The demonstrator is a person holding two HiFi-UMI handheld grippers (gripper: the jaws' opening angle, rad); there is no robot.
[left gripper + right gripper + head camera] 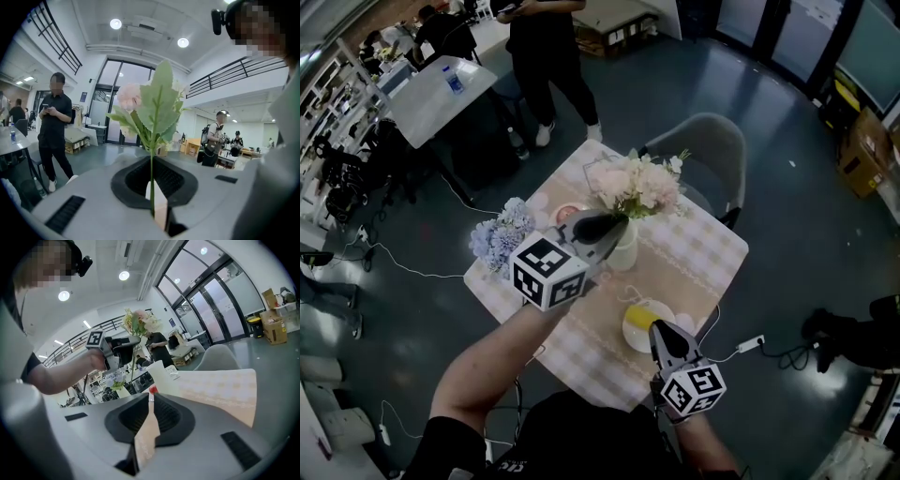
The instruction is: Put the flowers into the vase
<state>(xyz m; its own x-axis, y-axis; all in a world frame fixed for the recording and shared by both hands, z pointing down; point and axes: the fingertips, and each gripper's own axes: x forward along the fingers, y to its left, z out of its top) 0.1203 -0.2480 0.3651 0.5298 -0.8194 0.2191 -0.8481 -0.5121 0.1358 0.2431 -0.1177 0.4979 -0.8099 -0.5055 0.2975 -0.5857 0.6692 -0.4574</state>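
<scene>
Checked table point(703, 253) in a large hall. Left gripper point(614, 223), its 2 jaws clamped on the stem of a pink flower point(129, 96), holds it over the white vase point(624, 255) mid-table. Right gripper point(660, 330), jaws closed and empty, hovers near the table's front edge.

Seen steeply from above, off the wearer's head, the whole small table point(694, 253) lies well below the lens, both grippers rising from the lower edge of the head view. The camera on the left gripper point(616, 223) sits close behind its fingers and faces almost level across the hall toward the glass doors point(110, 101), with the flower stem point(151, 183) right at the lens. The camera on the right gripper point(661, 330) looks along its fingers, low over the table, toward the vase point(161, 376) and the left gripper. The head and right gripper views share the table, vase and left gripper. The head and left gripper views share the standing person in black point(548, 56).
</scene>
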